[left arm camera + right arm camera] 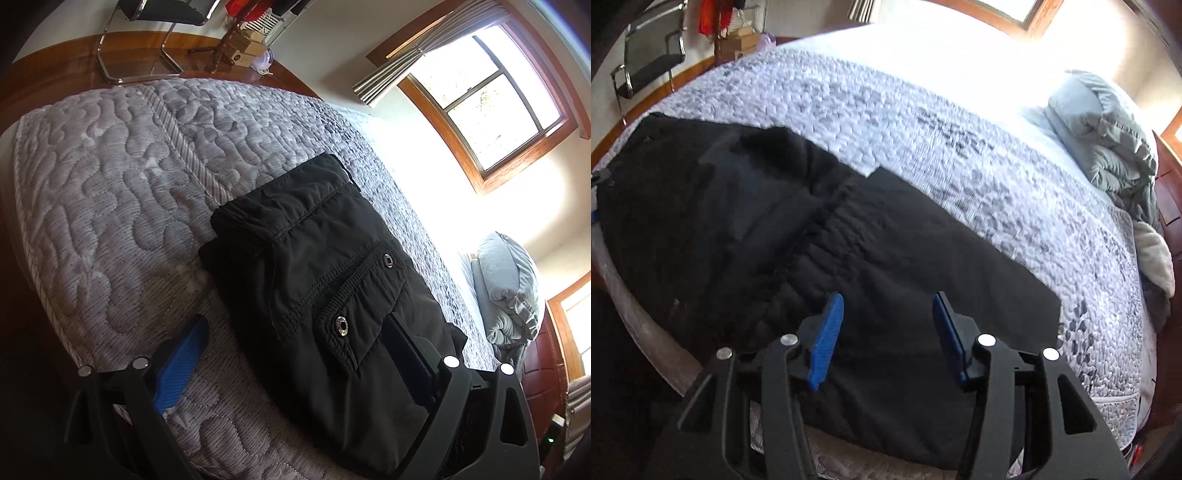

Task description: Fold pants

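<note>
Open right gripper [888, 332], black pants [775, 240], quilted bed [923, 122], pillow [1108, 136]

Open quilted bedspread [923, 122] spreads across the frame's centre and upper left; folded black pants [812, 258] fill the foreground, rumpled grey bedding [1108, 140] blocks the right edge.

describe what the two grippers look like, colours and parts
Both match. The left gripper and right gripper have black angular plastic frames with triangular cut-outs, round silver pivot pins, and two flat fingers faced with ribbed blue pads. No cables, markings or sleeves show.
</note>
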A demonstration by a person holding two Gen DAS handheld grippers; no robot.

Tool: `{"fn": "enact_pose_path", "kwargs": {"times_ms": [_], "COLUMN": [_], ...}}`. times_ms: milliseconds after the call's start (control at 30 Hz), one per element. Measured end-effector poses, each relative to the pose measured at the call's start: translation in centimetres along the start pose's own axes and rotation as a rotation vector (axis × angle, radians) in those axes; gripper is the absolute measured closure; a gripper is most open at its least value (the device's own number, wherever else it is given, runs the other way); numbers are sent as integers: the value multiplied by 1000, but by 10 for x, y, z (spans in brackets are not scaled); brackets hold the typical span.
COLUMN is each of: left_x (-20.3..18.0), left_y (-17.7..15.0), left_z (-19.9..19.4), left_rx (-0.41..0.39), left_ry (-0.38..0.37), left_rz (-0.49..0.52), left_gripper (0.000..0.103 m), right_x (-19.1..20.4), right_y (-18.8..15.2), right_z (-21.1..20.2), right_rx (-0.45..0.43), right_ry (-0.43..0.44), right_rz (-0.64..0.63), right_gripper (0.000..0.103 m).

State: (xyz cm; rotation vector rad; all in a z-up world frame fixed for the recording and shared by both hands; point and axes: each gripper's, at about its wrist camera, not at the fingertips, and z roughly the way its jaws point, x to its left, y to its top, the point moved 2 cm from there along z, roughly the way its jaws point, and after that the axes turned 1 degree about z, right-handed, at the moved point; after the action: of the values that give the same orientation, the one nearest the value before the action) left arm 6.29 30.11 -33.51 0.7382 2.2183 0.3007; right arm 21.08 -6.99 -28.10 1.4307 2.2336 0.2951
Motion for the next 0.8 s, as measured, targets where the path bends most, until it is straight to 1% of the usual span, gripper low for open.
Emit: {"fn": "enact_pose_path", "kwargs": {"times_ms": [33, 167, 233, 267, 333, 400, 433, 500, 567, 600, 633, 667, 733, 767, 800], "left_x": [0, 2, 3, 3, 4, 8, 11, 17, 22, 25, 28, 31, 37, 38, 38], "left_y": [0, 1, 1, 2, 3, 6, 8, 12, 16, 18, 20, 23, 30, 32, 33], "left_z": [0, 1, 3, 3, 3, -1, -3, -3, 2, 6, 8, 10, 12, 15, 19], "left_rx": [2, 6, 11, 15, 27, 28, 31, 53, 89, 106, 116, 117, 110, 115, 133], "left_ry": [-2, -11, -17, -22, -36, -69, -95, -144, -178, -191, -205, -222, -243, -256, -251], "left_rz": [0, -7, -13, -19, -34, -67, -103, -168, -216, -244, -273, -303, -352, -363, -364], "left_gripper": [8, 7, 6, 6, 5, 5, 5, 5, 5, 5, 5, 5, 5, 5, 5], "right_x": [5, 37, 44, 41, 37, 39, 44, 57, 78, 90, 104, 122, 158, 174, 192], "right_y": [-3, -10, -9, -9, -1, 15, 28, 60, 100, 122, 145, 164, 205, 219, 233], "right_z": [11, 20, 20, 19, 9, -6, -15, -29, -40, -42, -42, -41, -34, -30, -24], "right_rx": [32, 49, 58, 65, 81, 86, 87, 95, 124, 145, 176, 206, 260, 297, 331], "right_ry": [12, 77, 87, 109, 199, 286, 336, 434, 556, 611, 664, 708, 757, 783, 802], "right_rz": [-4, -47, -67, -60, -40, -62, -93, -156, -235, -274, -311, -345, -421, -461, -505], "right_gripper": [57, 82, 83, 82, 80, 54, 49, 34, 28, 23, 18, 16, 12, 12, 12]}}
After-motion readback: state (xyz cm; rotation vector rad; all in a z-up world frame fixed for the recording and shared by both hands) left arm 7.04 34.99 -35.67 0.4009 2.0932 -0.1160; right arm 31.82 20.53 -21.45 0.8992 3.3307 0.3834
